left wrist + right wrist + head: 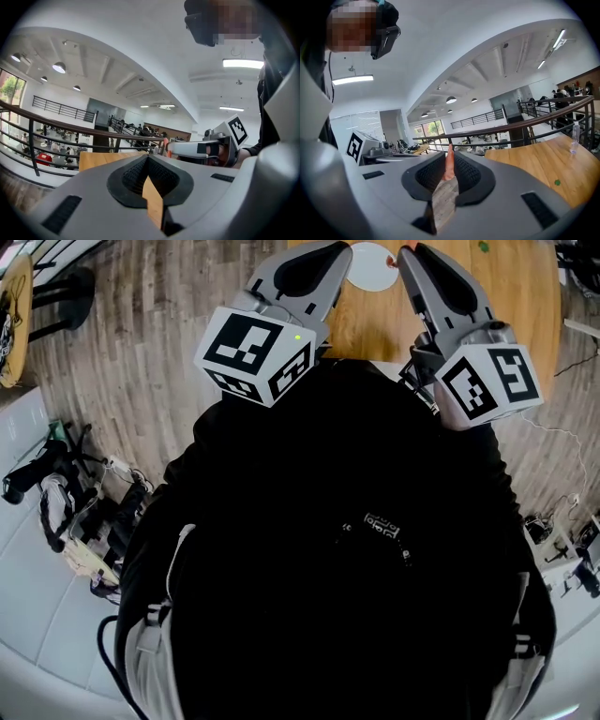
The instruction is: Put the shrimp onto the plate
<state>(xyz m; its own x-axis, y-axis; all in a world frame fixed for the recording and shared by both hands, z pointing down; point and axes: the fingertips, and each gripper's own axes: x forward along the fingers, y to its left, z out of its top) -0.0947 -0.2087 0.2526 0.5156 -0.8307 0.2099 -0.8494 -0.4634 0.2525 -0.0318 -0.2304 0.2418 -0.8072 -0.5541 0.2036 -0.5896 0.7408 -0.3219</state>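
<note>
A thin orange shrimp (449, 163) stands pinched between the black pads of my right gripper (450, 152), which is shut on it. In the left gripper view the same shrimp (165, 141) pokes from the tip of the right gripper (187, 149). My left gripper (148, 158) is shut with nothing in it. In the head view both grippers are held up close to the camera, left gripper (339, 251) and right gripper (406, 255), tips pointing toward the white plate (372, 266) on the wooden table (516, 296). The plate looks bare.
A small green object (556, 183) and a clear bottle (573, 138) sit on the table at the right. The person's dark torso fills the middle of the head view. Cables and gear (84, 512) lie on the floor at the left. A railing (511, 126) runs behind the table.
</note>
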